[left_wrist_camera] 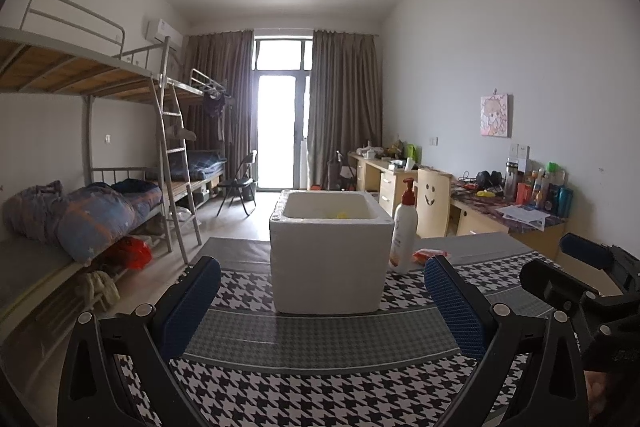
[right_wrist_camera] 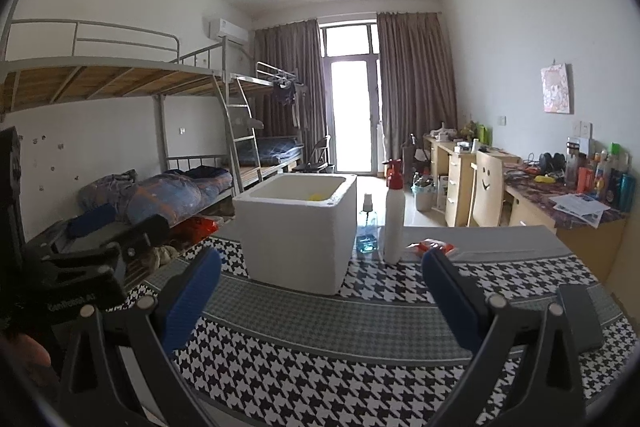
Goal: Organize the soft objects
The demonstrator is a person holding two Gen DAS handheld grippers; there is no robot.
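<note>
Both tools hover low over the houndstooth-patterned counter [left_wrist_camera: 320,379], each with its blue-padded fingers spread wide and nothing between them: the left hand-held gripper [left_wrist_camera: 322,301] points straight at the white foam box [left_wrist_camera: 330,259], and the right hand-held gripper [right_wrist_camera: 322,297] faces the same box from a little further to the right. The box stands open-topped near the far middle of the counter, and a yellow soft object [left_wrist_camera: 342,215] shows low inside it, mostly hidden by the wall. Just to the right of the box stands a white pump bottle [right_wrist_camera: 394,215] with a red top; its label is too blurred to read. Between box and bottle in the right view sits a clear bottle of blue liquid [right_wrist_camera: 367,233]. An orange-red packet [right_wrist_camera: 430,247] lies flat on the counter just right of the pump bottle. At the left edge of the right view the other tool's black body carries pale lettering, too small to make out. A chair back with a smiley face [left_wrist_camera: 430,201] stands beyond.
</note>
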